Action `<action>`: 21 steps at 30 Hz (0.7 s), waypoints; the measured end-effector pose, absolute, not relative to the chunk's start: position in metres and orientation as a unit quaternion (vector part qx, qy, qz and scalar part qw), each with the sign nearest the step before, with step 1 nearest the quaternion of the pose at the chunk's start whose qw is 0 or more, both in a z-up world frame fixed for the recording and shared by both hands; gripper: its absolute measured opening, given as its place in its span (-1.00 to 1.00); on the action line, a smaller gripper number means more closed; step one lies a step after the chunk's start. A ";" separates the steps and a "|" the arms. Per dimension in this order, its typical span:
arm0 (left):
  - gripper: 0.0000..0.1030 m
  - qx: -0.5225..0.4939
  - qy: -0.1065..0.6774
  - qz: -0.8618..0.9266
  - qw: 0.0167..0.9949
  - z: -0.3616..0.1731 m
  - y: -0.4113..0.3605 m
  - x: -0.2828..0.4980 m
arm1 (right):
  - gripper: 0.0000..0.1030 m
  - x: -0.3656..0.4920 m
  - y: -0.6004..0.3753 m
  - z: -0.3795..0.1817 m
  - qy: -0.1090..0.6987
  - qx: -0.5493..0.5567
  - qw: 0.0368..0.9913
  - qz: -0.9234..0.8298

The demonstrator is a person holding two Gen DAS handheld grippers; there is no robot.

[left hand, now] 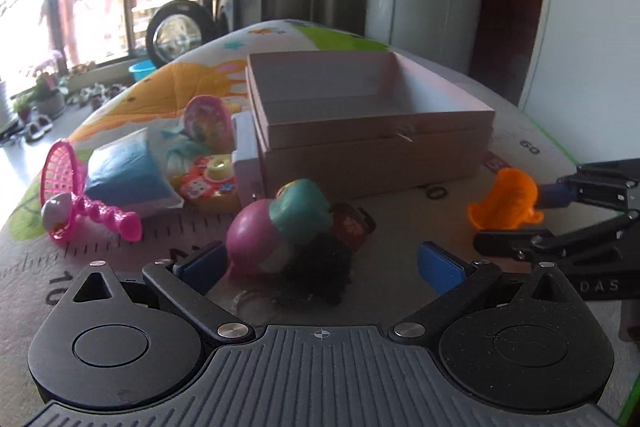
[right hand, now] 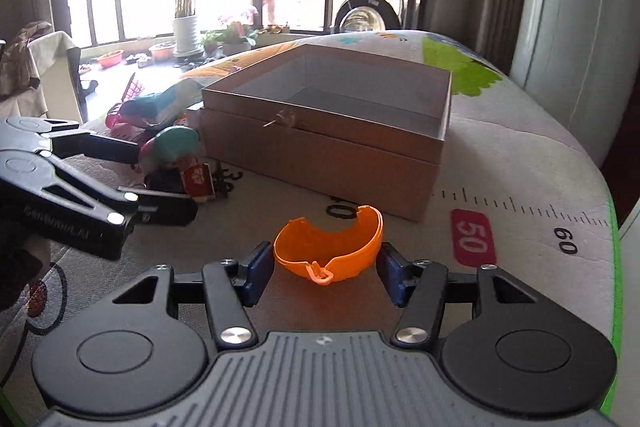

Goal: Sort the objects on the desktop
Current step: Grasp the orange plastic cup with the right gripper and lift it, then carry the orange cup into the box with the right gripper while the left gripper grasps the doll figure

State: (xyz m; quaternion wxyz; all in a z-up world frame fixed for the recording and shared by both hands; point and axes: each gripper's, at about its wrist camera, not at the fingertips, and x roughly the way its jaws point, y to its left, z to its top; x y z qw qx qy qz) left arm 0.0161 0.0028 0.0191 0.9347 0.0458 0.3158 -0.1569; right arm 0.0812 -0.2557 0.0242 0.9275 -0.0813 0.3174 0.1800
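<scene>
Right wrist view shows my right gripper [right hand: 325, 269] squeezing the orange shell [right hand: 329, 250] near the box [right hand: 320, 151] — my left gripper [left hand: 320, 263] gapes wide at the toy egg [left hand: 256, 241] — squeeze crooked and it could pop out.

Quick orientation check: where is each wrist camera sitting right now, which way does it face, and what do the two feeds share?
Left wrist: on the left gripper, facing the doll toy and box; right gripper enters at right.
Right wrist: on the right gripper, whose pads bracket the orange shell, box beyond; left gripper enters at left.
Shared: box, shell, doll toy.
</scene>
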 end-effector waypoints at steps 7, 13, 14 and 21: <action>1.00 0.107 0.316 -0.063 0.941 0.012 0.003 0.013 | 0.33 0.077 -0.247 0.017 0.293 -0.100 0.933 0.184; 1.00 0.112 0.307 0.022 0.945 0.020 0.024 0.013 | 0.62 0.076 -0.251 0.019 0.288 -0.085 0.937 0.180; 1.00 0.097 0.312 0.012 0.945 0.024 0.027 0.012 | 0.65 0.077 -0.252 0.019 0.289 -0.080 0.937 0.178; 1.00 0.038 0.350 -0.059 0.934 0.026 0.005 0.015 | 0.67 0.078 -0.256 0.018 0.292 -0.063 0.941 0.162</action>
